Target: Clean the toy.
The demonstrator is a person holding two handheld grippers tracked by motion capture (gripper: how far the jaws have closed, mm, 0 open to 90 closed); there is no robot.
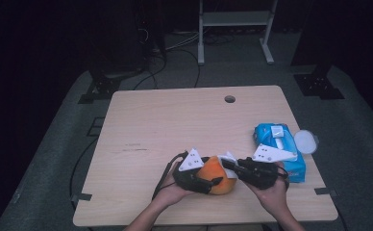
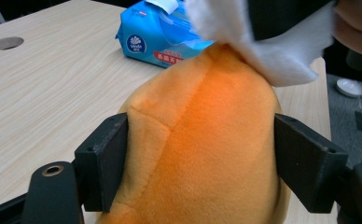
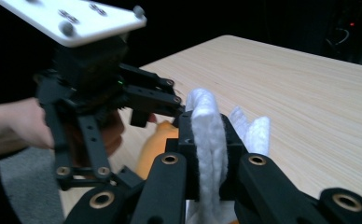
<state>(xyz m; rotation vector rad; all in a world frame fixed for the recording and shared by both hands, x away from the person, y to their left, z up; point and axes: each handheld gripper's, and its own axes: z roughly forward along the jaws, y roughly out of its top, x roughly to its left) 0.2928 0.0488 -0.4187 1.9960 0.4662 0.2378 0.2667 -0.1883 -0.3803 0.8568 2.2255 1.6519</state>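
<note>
Right now the counter (image 1: 165, 120) takes up the middle of the high view, bare but for a cluster at its lower right. A blue wipes pack (image 1: 279, 150) lies at the right edge of the counter, with a round white lid (image 1: 304, 142) just beside it, partly over the edge. Left of the pack, at lower centre, sits the orange plush toy (image 1: 218, 175), flanked by both hands. The left gripper (image 1: 212, 183) has its jaws clamped on the toy's sides; in the left gripper view both black pads press into the orange fabric (image 2: 202, 149). The right gripper (image 1: 230, 164) has its jaws together on a white wipe (image 3: 209, 140), which drapes over the toy's top at the upper right of the left gripper view (image 2: 272, 46).

Judging from this, the step in hand is wiping the toy: one gripper steadies it, the other brings the wipe onto it. The next move probably calls for dragging the wipe along the plush surface while the left grip keeps the soft body from twisting or slipping out.
</note>
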